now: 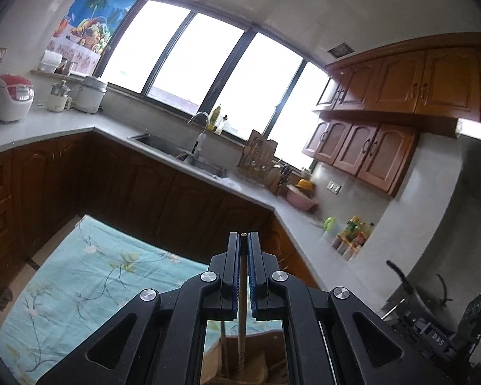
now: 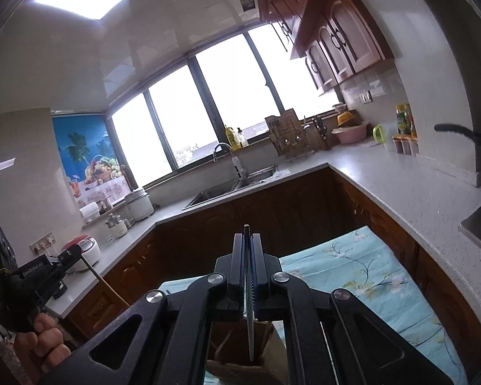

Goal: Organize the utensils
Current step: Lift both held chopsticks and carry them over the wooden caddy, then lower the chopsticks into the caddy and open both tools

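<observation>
In the left wrist view my left gripper is shut on a thin dark stick-like utensil. The utensil runs down between the fingers toward a brown utensil holder below. In the right wrist view my right gripper is shut on a thin grey utensil seen edge-on. Its lower end hangs over the same brown holder, which has other sticks in it. The left gripper shows at the far left, held by a hand, with a brown stick slanting down from it.
A table with a light blue floral cloth lies under both grippers. A grey counter runs around the room with dark wood cabinets, a sink, rice cookers and spice bottles. A pot sits at lower right.
</observation>
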Available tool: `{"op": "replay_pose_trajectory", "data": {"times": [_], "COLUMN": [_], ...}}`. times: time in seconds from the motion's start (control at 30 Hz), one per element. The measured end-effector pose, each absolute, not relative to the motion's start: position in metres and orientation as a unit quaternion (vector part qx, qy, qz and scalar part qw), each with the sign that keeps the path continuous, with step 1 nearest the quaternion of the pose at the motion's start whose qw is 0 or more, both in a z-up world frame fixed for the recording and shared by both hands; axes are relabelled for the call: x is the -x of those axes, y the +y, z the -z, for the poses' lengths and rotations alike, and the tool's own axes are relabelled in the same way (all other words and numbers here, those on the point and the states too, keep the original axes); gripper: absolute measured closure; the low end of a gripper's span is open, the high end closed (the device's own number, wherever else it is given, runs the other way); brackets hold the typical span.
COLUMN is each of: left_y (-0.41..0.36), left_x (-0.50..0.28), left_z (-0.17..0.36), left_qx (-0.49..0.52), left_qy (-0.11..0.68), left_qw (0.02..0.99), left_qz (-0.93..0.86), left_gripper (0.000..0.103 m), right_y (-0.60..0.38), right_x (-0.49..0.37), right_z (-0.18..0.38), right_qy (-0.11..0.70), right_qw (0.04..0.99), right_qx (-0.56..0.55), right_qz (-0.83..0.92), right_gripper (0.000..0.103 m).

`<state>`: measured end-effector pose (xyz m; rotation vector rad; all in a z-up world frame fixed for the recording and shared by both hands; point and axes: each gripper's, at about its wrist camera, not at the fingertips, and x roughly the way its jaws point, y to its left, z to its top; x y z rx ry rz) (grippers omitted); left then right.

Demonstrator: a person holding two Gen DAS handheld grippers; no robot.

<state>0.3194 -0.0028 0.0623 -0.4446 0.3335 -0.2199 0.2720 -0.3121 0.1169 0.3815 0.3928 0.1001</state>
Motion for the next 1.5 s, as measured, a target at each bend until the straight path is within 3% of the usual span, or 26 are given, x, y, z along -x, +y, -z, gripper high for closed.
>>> {"op": "replay_pose_trajectory", "data": {"times": [0.57, 1.2, 1.37, 1.43, 1.5], "left_y": [-0.033, -0.027, -0.03, -0.03, -0.03], "left_x": [-0.378, -0.383, -0.382, -0.381, -0.381], "left_z": [-0.006, -0.005, -0.004, -0.004, -0.005], "left_qx": [0.196, 0.168, 0.17, 0.171, 0.172], "left_qy": [0.229, 0.254, 0.256, 0.259, 0.262], "left_qw": [0.948, 0.946, 0.945, 0.944, 0.942], "left_qz": [0.098, 0.112, 0.115, 0.116, 0.118], "left_gripper": [0.1, 0.098, 0.099, 0.097, 0.082], "right_y": [-0.305, -0.299, -0.299, -0.299, -0.301], "right_x": [-0.3, -0.305, -0.305, -0.304, -0.303], "right_z": [-0.037, -0.023, -0.023, -0.023, -0.023], "right_qy": [0.256, 0.29, 0.291, 0.291, 0.292], "right_qw": [0.941, 0.932, 0.932, 0.931, 0.93], "right_qx": [-0.214, -0.211, -0.211, -0.215, -0.217], "right_qz": [-0.054, -0.055, -0.055, -0.056, -0.055], "right_gripper": [0.1, 0.1, 0.096, 0.095, 0.095]}}
